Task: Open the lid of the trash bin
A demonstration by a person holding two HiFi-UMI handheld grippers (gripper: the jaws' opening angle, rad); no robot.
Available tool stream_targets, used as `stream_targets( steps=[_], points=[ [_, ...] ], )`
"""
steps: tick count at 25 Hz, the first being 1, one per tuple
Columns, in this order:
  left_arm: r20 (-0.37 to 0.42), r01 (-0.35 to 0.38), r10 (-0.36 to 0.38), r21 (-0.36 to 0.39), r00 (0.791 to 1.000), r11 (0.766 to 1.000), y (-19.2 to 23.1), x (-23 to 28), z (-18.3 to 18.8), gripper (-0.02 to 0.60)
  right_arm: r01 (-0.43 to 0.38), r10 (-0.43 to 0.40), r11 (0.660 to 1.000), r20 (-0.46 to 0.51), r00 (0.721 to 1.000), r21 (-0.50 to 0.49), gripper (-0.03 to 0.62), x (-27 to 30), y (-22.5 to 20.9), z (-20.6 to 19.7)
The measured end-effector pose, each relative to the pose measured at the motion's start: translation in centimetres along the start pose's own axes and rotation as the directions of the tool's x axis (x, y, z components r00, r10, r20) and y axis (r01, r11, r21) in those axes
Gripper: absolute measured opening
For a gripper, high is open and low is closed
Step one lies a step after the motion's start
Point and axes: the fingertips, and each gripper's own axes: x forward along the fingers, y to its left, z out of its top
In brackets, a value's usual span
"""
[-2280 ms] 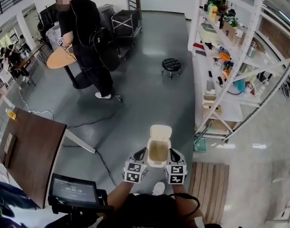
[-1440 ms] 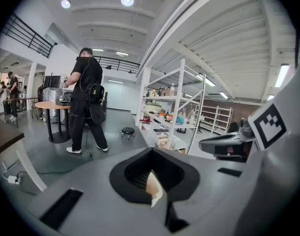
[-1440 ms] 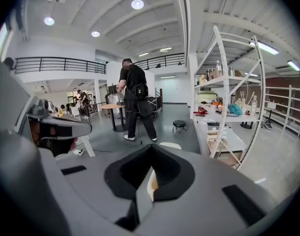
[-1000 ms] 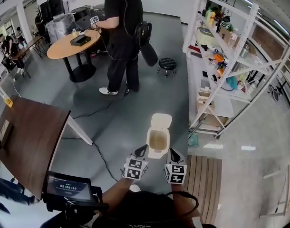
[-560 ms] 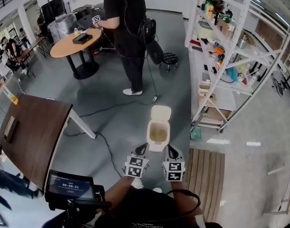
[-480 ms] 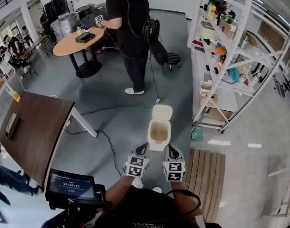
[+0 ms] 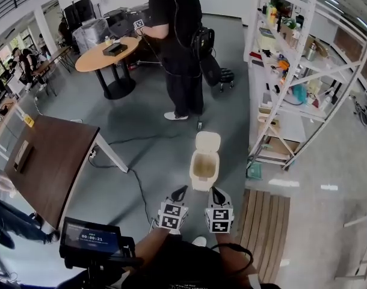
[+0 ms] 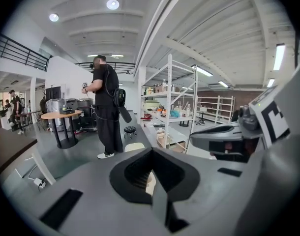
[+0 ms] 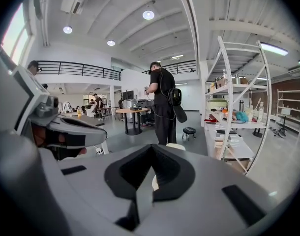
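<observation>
The small cream plastic trash bin point(image 7: 204, 168) stands on the grey floor point(image 7: 153, 155), its lid point(image 7: 207, 141) raised on the far side. Just near of it, the left gripper point(image 7: 180, 191) and right gripper point(image 7: 215, 192) hover, jaws clenched together on nothing.

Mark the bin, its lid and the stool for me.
bin point(image 7: 202, 184), head view, front wall.
lid point(image 7: 207, 141), head view, middle of the raised flap.
stool point(image 7: 226, 73), head view, seat.

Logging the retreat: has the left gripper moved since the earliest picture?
Yes: the left gripper has backed away from beside the trash bin, now short of its near wall.
</observation>
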Motion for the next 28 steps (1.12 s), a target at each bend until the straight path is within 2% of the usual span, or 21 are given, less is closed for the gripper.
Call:
stream_targets(
  steps=[3, 6, 11, 16, 18, 21, 28],
  points=[
    [-0.022, 0.012, -0.011, 0.019, 1.000, 1.000, -0.6, 0.2, -0.9, -0.002, 0.017, -0.017, 1.000, 0.006, 1.000, -0.002, 0.000, -0.6, -0.6, -0.3],
    [-0.021, 0.019, -0.018, 0.025, 1.000, 1.000, -0.2, 0.2, -0.2, -0.002, 0.048, -0.048, 0.999, 0.000, 0.999, 0.006, 0.001, -0.8, -1.1, -0.1],
    [0.027, 0.016, -0.017, 0.030, 0.999, 0.999, 0.9, 0.4, 3.1, -0.002, 0.077, -0.077, 0.997, 0.008, 0.997, -0.004, 0.000, -0.3, -2.0, 1.8],
    [0.057, -0.003, 0.002, 0.013, 0.998, 1.000, 2.9, -0.6, 4.1, -0.002, 0.073, -0.073, 0.997, 0.055, 0.996, -0.003, 0.000, 0.3, -1.0, 3.4],
    [0.072, -0.012, 0.010, 0.032, 0.997, 0.999, 3.4, -0.7, 4.7, -0.002, 0.073, -0.073, 0.997, 0.060, 0.996, -0.006, 0.000, 0.4, -0.9, 4.0],
    [0.100, -0.022, 0.012, 0.101, 0.995, 0.995, 3.6, -0.7, 5.6, -0.002, 0.079, -0.078, 0.997, 0.064, 0.995, -0.018, 0.000, 0.7, -0.8, 4.5],
    [0.121, -0.006, -0.005, 0.095, 0.993, 0.995, 3.9, -0.4, 6.2, -0.002, 0.085, -0.081, 0.995, 0.080, 0.993, -0.044, 0.000, 0.5, -0.3, 5.8]
  ],
)
